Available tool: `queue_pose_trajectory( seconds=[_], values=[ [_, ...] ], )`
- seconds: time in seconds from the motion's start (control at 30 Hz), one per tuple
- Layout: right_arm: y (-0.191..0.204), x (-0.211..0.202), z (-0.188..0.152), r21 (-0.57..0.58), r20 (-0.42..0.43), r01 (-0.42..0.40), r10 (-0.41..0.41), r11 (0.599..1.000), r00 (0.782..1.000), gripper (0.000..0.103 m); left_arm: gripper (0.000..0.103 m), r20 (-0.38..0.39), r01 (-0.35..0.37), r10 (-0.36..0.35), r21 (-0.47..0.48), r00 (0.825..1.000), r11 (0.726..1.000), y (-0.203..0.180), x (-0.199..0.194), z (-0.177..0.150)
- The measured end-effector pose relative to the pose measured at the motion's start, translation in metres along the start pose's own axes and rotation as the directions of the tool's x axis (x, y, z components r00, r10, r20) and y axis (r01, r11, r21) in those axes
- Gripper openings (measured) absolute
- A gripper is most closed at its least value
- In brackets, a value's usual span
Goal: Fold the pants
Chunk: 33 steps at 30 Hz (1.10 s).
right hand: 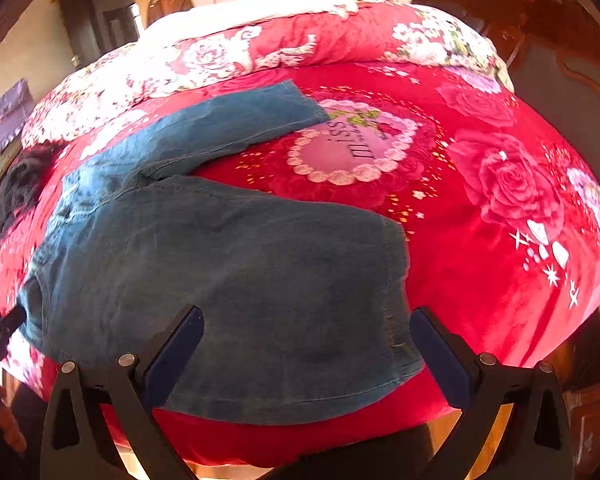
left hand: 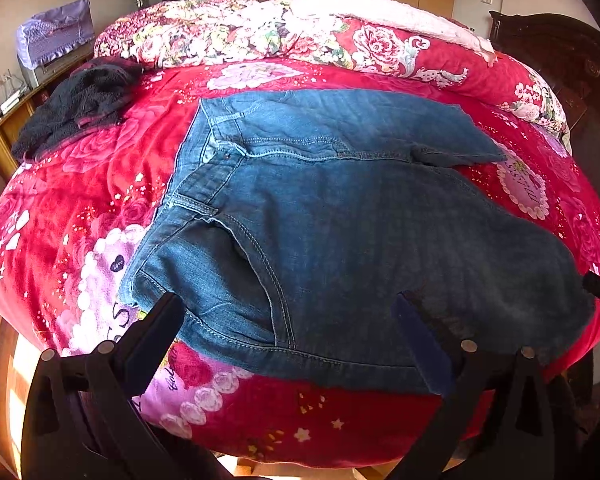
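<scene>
Jeans (left hand: pixel 340 216) lie spread on the bed (left hand: pixel 80 200), legs apart. I hold left hand-held gripper (left hand: pixel 288 320) and right hand-held gripper (right hand: pixel 306 332) agape above their near edge; next, pinching that edge to fold.

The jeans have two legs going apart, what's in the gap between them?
Just bare red blanket with a pink "miss" heart on it. The right wrist view shows it best, between the far leg and the near leg.

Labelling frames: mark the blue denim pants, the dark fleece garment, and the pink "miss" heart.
Blue denim pants (left hand: pixel 340 216): left wrist view, near leg.
Dark fleece garment (left hand: pixel 76 108): left wrist view, middle.
Pink "miss" heart (right hand: pixel 352 148): right wrist view, lettering.
</scene>
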State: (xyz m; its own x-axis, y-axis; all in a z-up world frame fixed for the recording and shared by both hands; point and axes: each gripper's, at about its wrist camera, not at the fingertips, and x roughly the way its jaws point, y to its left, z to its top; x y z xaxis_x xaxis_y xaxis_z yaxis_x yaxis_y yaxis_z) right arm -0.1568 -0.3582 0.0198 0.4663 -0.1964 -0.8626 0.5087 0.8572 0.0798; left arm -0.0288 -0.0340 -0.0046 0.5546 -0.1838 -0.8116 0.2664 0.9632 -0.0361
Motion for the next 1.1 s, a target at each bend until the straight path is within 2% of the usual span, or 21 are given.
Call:
queue_pose_trajectory(
  seconds=[0.1,0.2,0.27,0.37,0.43,0.47,0.5,0.53,0.57,0.6,0.63,0.67,0.73,0.83,0.87,0.9,0.97,1.0,1.03,1.07,1.1],
  values=[
    [-0.033,0.01,0.013,0.103,-0.031,0.001,0.003,0.995,1.0,0.103,0.103,-0.115,0.074,-0.083,-0.083,0.99,0.994,0.02,0.014,0.013],
    [-0.075,0.031,0.026,0.253,-0.081,-0.025,0.047,0.967,0.996,0.103,0.103,-0.22,0.169,-0.226,-0.249,0.949,0.954,0.05,0.029,0.021],
    [-0.101,0.052,0.032,0.362,-0.119,-0.061,0.111,0.93,0.987,0.103,0.103,-0.248,0.236,-0.338,-0.364,0.908,0.901,0.066,0.038,0.022],
    [-0.123,0.085,0.036,0.488,-0.151,-0.133,0.234,0.862,0.961,0.103,0.103,-0.283,0.305,-0.482,-0.494,0.829,0.814,0.074,0.056,0.015],
    [-0.125,0.104,0.035,0.558,-0.127,-0.232,0.358,0.797,0.925,0.103,0.103,-0.304,0.325,-0.557,-0.563,0.773,0.76,0.071,0.07,0.006],
    [-0.124,0.111,0.034,0.581,-0.112,-0.272,0.406,0.767,0.907,0.103,0.1,-0.307,0.32,-0.573,-0.59,0.76,0.741,0.07,0.076,0.003],
    [-0.12,0.115,0.036,0.587,-0.095,-0.301,0.433,0.752,0.896,0.102,0.095,-0.304,0.309,-0.574,-0.608,0.76,0.732,0.069,0.08,0.002],
    [-0.117,0.116,0.039,0.575,-0.085,-0.313,0.435,0.756,0.897,0.09,0.081,-0.308,0.298,-0.565,-0.609,0.765,0.735,0.067,0.081,0.004],
    [-0.113,0.115,0.046,0.558,-0.076,-0.325,0.437,0.763,0.896,0.054,0.053,-0.308,0.294,-0.555,-0.601,0.772,0.743,0.066,0.08,0.008],
    [-0.11,0.114,0.054,0.535,-0.074,-0.348,0.453,0.77,0.888,0.031,0.034,-0.3,0.307,-0.56,-0.595,0.772,0.743,0.064,0.078,0.013],
    [-0.106,0.112,0.065,0.501,-0.086,-0.355,0.454,0.789,0.887,0.004,0.006,-0.289,0.327,-0.576,-0.596,0.765,0.733,0.064,0.076,0.019],
    [-0.101,0.101,0.079,0.448,-0.074,-0.362,0.437,0.817,0.896,0.004,0.005,-0.271,0.339,-0.579,-0.595,0.769,0.729,0.064,0.073,0.024],
    [-0.089,0.07,0.104,0.306,-0.009,-0.352,0.372,0.885,0.928,0.004,0.005,-0.24,0.339,-0.538,-0.558,0.808,0.758,0.064,0.059,0.035],
    [-0.06,0.038,0.123,0.037,0.062,-0.15,0.147,0.988,0.987,0.005,0.005,-0.272,0.246,-0.405,-0.472,0.873,0.847,0.062,0.058,0.04],
    [-0.052,0.049,0.122,-0.036,0.018,-0.055,0.055,0.998,0.998,0.011,0.005,-0.307,0.21,-0.383,-0.472,0.871,0.856,0.063,0.064,0.037],
    [-0.05,0.067,0.118,-0.072,-0.049,-0.006,0.003,0.997,0.999,0.012,0.005,-0.337,0.197,-0.399,-0.501,0.853,0.843,0.067,0.069,0.033],
    [-0.061,0.091,0.108,-0.041,-0.156,0.016,-0.023,0.999,0.988,0.012,0.005,-0.323,0.23,-0.476,-0.575,0.818,0.785,0.08,0.067,0.021],
    [-0.073,0.091,0.101,0.027,-0.168,-0.01,0.015,1.0,0.986,0.012,0.005,-0.308,0.239,-0.484,-0.583,0.819,0.776,0.088,0.062,0.017],
    [-0.087,0.086,0.094,0.122,-0.152,-0.072,0.091,0.99,0.984,0.022,0.005,-0.292,0.244,-0.479,-0.582,0.828,0.776,0.096,0.054,0.014],
    [-0.102,0.079,0.084,0.195,-0.13,-0.118,0.145,0.974,0.981,0.046,0.006,-0.27,0.261,-0.485,-0.581,0.832,0.771,0.103,0.047,0.012],
    [-0.117,0.071,0.073,0.279,-0.106,-0.156,0.192,0.948,0.976,0.059,0.007,-0.253,0.284,-0.502,-0.582,0.827,0.762,0.109,0.044,0.009]
  ],
)
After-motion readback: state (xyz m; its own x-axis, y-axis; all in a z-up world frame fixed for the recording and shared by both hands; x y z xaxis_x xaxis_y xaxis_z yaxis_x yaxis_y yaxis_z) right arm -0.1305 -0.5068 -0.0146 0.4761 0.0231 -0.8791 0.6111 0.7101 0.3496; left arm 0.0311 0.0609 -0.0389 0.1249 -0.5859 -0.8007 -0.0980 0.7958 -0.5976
